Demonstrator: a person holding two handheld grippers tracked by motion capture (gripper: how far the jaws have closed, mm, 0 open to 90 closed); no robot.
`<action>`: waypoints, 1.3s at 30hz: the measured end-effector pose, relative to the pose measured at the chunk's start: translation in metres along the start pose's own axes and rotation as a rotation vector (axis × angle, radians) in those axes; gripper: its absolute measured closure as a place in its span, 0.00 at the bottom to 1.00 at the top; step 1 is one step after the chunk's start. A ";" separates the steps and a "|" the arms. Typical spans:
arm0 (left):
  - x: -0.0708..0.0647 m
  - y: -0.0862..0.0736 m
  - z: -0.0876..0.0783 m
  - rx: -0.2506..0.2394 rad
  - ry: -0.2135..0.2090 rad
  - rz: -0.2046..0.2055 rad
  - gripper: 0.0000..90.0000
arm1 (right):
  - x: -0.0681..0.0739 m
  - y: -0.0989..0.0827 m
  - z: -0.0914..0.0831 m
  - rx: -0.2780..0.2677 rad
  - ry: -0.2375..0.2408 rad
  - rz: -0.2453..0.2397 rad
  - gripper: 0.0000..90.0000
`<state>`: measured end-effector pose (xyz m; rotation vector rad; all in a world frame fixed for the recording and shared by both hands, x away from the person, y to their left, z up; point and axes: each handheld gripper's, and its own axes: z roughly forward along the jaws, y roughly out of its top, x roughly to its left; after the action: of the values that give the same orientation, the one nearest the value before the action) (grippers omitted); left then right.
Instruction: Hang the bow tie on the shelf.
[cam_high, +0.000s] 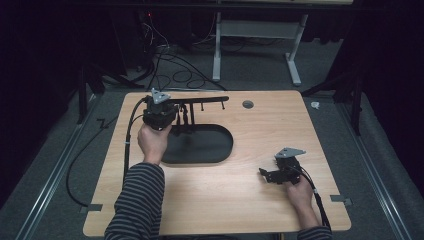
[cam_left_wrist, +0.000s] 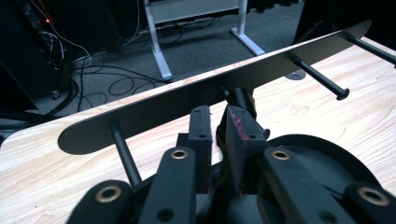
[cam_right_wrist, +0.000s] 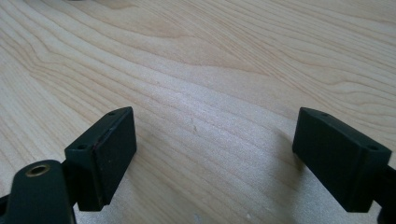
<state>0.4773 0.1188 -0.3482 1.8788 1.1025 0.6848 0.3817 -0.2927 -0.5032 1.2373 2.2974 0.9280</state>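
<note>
Left gripper (cam_left_wrist: 219, 128), jaws nearly together beside the black peg rack (cam_left_wrist: 201, 95), could topple it; right gripper (cam_right_wrist: 212, 154) gapes empty.

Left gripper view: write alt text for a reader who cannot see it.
The left gripper has its black jaws nearly together near the post of a black rack's long pegged bar, above its oval base on a light wooden table.

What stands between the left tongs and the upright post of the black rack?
Nothing visible does. The left tongs point at the post, which rises just past their tips under the bar. The pegs hang to either side.
</note>
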 end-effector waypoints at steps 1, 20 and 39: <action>0.000 0.000 -0.002 -0.005 0.001 -0.001 0.87 | 0.000 0.000 0.000 0.000 0.000 -0.001 0.16; -0.002 -0.009 -0.030 -0.009 -0.029 0.017 0.66 | 0.000 0.000 0.000 -0.002 0.000 0.000 0.16; 0.000 -0.025 -0.056 -0.030 -0.032 0.013 0.59 | 0.000 0.000 0.000 -0.002 0.000 0.000 0.16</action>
<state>0.4229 0.1475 -0.3414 1.8667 1.0551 0.6722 0.3818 -0.2926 -0.5034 1.2366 2.2956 0.9302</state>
